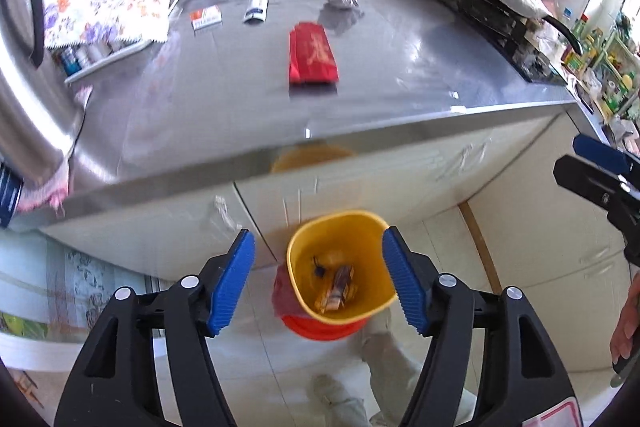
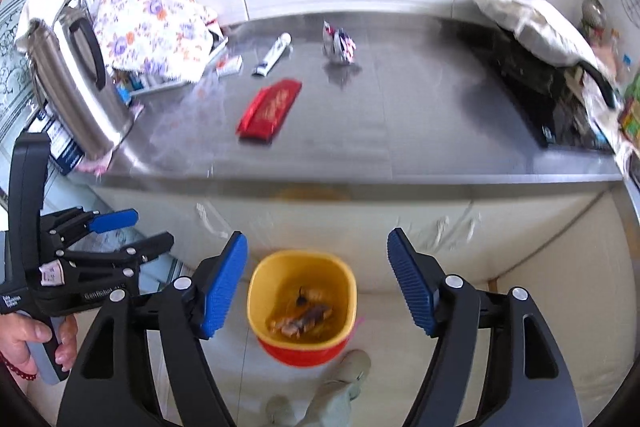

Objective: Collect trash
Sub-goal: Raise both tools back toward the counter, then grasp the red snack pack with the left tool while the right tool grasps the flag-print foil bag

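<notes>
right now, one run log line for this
left gripper: open, empty | right gripper: open, empty | yellow bin: wrappers inside | counter: red packet, tube left

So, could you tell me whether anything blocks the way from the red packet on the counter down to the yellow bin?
Nothing visible does. The red packet lies alone on the steel counter, and the yellow bin stands open-topped on the floor below the counter's front edge.

Both cameras ride above the floor in front of the table [image 1: 360,107], each looking steeply down and forward along its own blue fingers [image 1: 236,283]. The left view hangs over the yellow bin [image 1: 360,227], quite near. The right view sits just to its right, with the same bin [image 2: 256,291] lower down. Both share the table [image 2: 400,131], the red packet [image 1: 312,53] [image 2: 269,109], the bin and the wall; each catches the other gripper at its edge.
</notes>
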